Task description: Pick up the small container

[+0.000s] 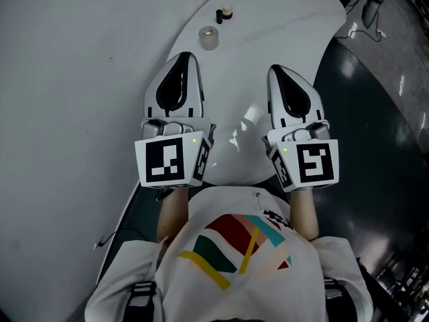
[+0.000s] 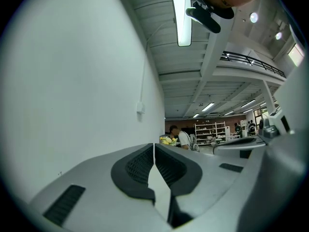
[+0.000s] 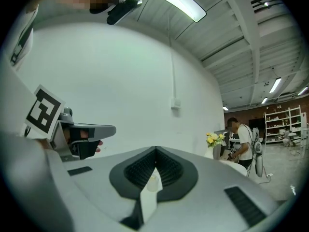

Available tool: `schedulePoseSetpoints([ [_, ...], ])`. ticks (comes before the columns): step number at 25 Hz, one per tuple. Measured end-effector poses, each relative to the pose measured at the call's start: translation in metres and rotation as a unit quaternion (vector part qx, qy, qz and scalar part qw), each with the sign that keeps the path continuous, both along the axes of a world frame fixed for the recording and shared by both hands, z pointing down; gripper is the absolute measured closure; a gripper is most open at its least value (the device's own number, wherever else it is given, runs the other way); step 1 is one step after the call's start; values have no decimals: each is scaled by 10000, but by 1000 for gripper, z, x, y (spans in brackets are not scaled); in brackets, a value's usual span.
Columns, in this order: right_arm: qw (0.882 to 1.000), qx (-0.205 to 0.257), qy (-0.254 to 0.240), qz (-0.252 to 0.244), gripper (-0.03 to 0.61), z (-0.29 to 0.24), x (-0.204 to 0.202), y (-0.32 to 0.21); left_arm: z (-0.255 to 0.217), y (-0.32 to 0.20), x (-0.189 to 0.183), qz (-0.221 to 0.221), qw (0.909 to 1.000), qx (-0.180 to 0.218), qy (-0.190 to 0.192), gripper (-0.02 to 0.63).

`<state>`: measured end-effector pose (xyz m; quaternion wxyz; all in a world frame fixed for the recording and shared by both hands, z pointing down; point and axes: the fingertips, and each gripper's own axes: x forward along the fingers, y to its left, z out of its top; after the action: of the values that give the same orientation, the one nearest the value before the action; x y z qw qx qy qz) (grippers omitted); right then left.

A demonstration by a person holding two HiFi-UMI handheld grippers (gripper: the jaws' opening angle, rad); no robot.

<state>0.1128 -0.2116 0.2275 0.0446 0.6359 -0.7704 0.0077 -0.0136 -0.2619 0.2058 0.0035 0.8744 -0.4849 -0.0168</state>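
Observation:
The small container (image 1: 208, 37), a translucent cup with a lid, stands on the white table (image 1: 281, 25), a short way beyond my left gripper (image 1: 186, 55). That gripper is shut and holds nothing; in the left gripper view (image 2: 154, 146) its jaws meet tip to tip. My right gripper (image 1: 275, 68) hovers beside it over the table, farther from the container, also shut and empty (image 3: 155, 150). In the right gripper view a small pale cup (image 3: 152, 181) shows through the gap under the closed tips.
Two tiny dark bottles (image 1: 222, 13) stand just past the container. The table's curved edge drops to dark floor (image 1: 375, 126) on the right, and a white wall (image 1: 67, 79) runs along the left. A person (image 3: 244, 141) and yellow flowers (image 3: 213, 139) are far off.

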Motion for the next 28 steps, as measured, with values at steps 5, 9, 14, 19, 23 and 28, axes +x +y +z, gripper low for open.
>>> schedulePoseSetpoints([
  [5,9999,-97,77,-51,568,7,4,-8,8,-21,4,-29,10000,-36,13,595],
  [9,9997,-235,51,-69,566,18,9,-18,26,-37,11,-26,9997,-231,-67,595],
  [14,9993,-326,-59,-170,568,30,8,-31,45,-54,21,-28,9989,-398,-238,595],
  [19,9987,-384,-163,-303,568,42,2,-42,64,-73,34,81,9980,-512,-367,586],
  [23,9976,-476,-179,-477,568,52,-8,-46,76,-84,41,154,9972,-592,-436,562],
  [28,9965,-584,-237,-554,566,64,-15,-50,87,-94,47,248,9962,-711,-440,517],
])
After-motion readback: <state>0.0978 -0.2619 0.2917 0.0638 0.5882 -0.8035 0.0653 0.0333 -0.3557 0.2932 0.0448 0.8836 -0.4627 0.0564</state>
